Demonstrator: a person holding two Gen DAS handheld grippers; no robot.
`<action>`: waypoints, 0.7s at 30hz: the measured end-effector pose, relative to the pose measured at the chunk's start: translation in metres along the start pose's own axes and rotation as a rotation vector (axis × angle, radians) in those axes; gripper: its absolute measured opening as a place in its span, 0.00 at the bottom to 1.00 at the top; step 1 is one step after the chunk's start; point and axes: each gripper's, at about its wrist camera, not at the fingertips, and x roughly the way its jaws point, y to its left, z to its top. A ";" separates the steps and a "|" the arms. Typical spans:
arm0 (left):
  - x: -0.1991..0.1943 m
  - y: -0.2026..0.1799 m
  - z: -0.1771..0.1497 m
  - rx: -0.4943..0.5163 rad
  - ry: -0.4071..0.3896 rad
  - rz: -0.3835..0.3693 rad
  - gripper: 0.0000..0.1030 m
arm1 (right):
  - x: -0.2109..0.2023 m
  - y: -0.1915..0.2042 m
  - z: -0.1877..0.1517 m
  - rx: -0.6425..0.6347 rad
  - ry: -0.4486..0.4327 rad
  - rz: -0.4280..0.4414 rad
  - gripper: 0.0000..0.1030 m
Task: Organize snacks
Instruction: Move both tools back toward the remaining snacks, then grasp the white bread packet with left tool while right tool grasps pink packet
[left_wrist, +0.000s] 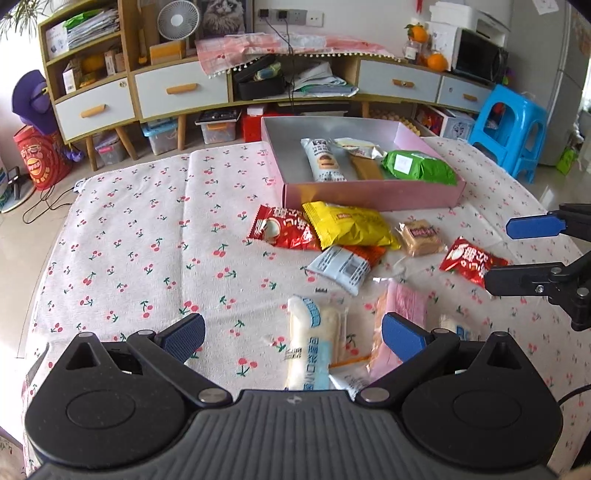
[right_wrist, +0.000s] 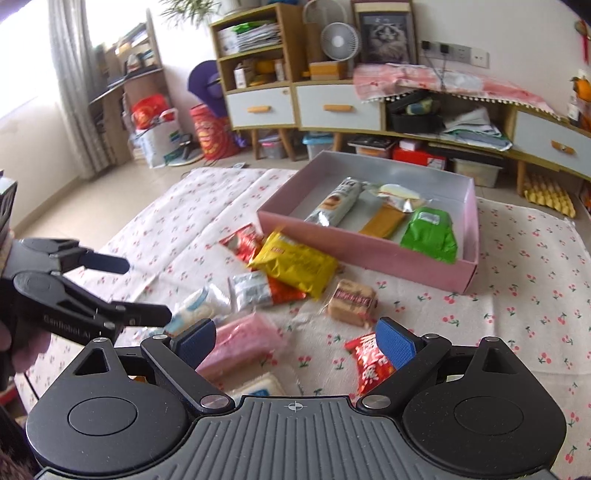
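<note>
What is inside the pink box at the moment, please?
The pink box holds four snacks: a silver packet, a brown bar, a green packet and a pale opened wrapper. Anything beneath them is covered.

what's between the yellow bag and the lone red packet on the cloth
In the left wrist view, a small tan cake in clear wrap lies between the yellow bag and the lone red packet; it touches neither.

cloth (left_wrist: 129, 236): matt woven cotton, cherry print
box (left_wrist: 369, 194): pink card outside, dull silvery lining
yellow pack (left_wrist: 347, 225): glossy crinkled foil
green pack (left_wrist: 417, 168): shiny plastic film
pads (left_wrist: 184, 338): blue, ribbed rubber
</note>
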 end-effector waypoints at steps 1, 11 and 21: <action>0.001 0.002 -0.002 0.010 0.003 -0.004 0.99 | 0.001 0.000 -0.002 -0.004 0.003 0.006 0.92; 0.011 0.006 -0.010 0.014 0.054 -0.011 0.91 | 0.013 0.000 -0.019 -0.046 0.072 -0.023 0.93; 0.032 0.005 -0.014 -0.119 0.117 -0.044 0.62 | 0.025 0.011 -0.018 0.061 0.147 0.049 0.92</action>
